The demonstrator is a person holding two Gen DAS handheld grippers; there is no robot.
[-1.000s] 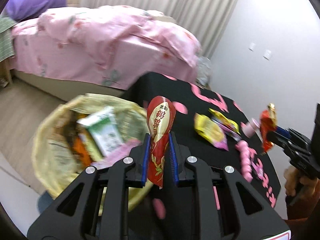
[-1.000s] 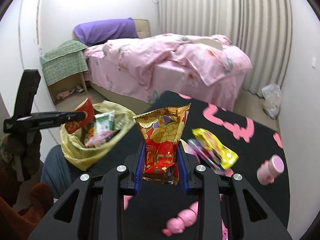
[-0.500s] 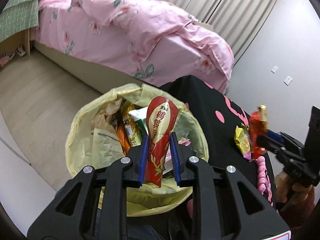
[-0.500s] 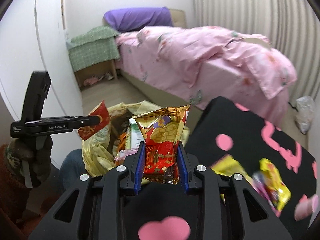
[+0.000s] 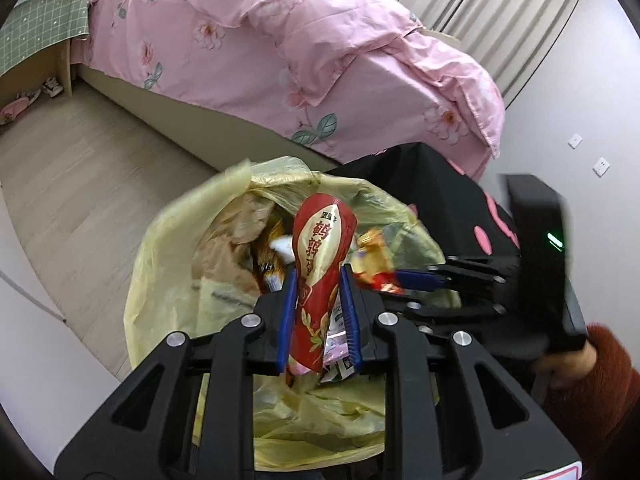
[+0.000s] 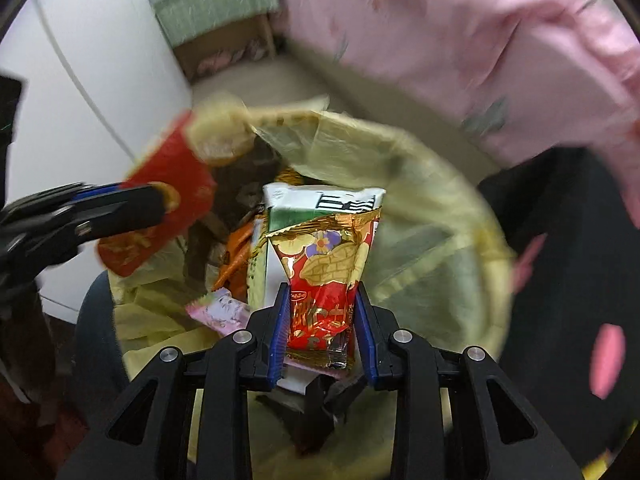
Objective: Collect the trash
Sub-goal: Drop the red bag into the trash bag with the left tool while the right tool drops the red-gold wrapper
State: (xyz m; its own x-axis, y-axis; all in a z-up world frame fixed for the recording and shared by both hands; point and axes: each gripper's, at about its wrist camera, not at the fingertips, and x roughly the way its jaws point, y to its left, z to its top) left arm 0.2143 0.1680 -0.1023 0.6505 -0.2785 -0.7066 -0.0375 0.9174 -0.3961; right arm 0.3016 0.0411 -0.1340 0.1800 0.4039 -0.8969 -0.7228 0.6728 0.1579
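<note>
Yellow trash bag (image 5: 168, 280): lay open beneath both grippers, holding cartons and wrappers. Red egg pouch (image 5: 322, 264): clamped upright in the left gripper (image 5: 319, 316), long axis pointing away from the jaws, above the bag. Red-gold peanut packet (image 6: 326, 280): clamped upright in the right gripper (image 6: 322, 332). Only the right view showed a green-white carton (image 6: 304, 204) ahead of it.

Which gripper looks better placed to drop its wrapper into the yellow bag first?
Either, marginally the right gripper: its gold-red wrapper hangs over the yellow bag centre, while the left gripper holds its red pouch nearer the rim.
</note>
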